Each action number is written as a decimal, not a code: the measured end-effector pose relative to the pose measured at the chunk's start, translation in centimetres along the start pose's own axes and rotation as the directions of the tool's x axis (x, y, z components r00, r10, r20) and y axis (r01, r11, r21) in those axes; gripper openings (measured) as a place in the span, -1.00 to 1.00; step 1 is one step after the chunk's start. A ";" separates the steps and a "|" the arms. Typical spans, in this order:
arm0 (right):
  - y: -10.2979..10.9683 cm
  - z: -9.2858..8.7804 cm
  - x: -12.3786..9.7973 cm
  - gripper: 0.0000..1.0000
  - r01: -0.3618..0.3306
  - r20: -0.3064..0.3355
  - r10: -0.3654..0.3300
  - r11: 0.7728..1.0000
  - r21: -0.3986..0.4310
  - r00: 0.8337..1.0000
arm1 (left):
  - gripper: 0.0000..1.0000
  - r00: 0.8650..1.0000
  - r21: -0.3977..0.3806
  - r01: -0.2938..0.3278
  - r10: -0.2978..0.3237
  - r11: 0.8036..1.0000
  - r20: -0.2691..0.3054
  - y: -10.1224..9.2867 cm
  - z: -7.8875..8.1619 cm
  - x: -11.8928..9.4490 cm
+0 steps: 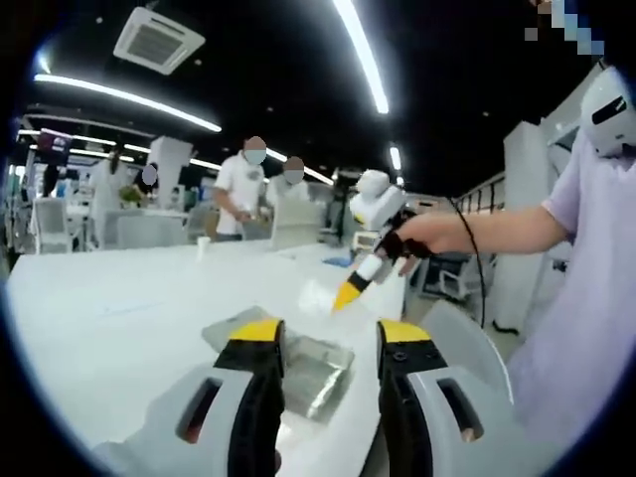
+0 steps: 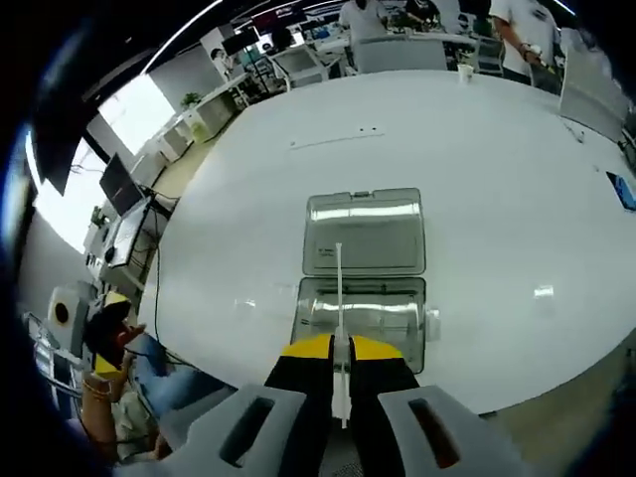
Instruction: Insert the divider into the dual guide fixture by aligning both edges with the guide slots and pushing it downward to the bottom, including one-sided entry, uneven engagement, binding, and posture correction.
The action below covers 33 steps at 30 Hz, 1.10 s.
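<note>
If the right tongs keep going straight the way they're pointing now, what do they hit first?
Probably the clear fixture on the white table. The right tongs hold the thin divider, so its far edge would likely meet it first; depth is unclear.

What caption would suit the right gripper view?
Right gripper clamps a thin white divider edge-on above a clear fixture on the white table.

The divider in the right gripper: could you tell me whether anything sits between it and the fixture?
Nothing visible does. The right gripper holds the divider edge-on above the open clear fixture, whose lid lies folded back beyond it.
</note>
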State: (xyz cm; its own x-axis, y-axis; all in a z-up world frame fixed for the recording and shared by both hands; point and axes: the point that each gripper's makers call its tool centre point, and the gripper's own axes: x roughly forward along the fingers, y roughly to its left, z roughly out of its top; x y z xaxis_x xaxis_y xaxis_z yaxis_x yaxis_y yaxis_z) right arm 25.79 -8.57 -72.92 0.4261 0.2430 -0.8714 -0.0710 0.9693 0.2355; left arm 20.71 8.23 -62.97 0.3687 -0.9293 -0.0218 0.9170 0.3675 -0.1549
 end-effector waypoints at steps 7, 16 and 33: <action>-1.2 -0.4 2.5 -1.00 0.048 -0.057 -0.046 0.998 0.039 0.997 | -0.29 1.000 0.012 0.004 -0.003 1.000 -0.012 0.2 0.0 -0.1; -2.4 -1.0 4.6 -1.00 0.101 -0.125 -0.100 0.995 0.009 0.987 | -0.28 1.000 0.005 0.001 -0.001 1.000 -0.020 0.6 -0.1 -0.1; -3.2 -1.7 6.2 -1.00 0.118 -0.177 -0.114 0.993 0.014 0.978 | -0.25 0.989 -0.029 -0.044 0.040 0.999 -0.141 1.9 -2.4 -0.7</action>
State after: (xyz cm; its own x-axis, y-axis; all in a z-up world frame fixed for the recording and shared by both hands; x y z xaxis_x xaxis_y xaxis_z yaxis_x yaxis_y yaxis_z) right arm 27.18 -10.08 -79.83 0.2647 0.1338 -0.9550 -0.0076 0.9906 0.1367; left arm 21.80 9.53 -65.64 0.3800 -0.9099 -0.1665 0.8950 0.4071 -0.1821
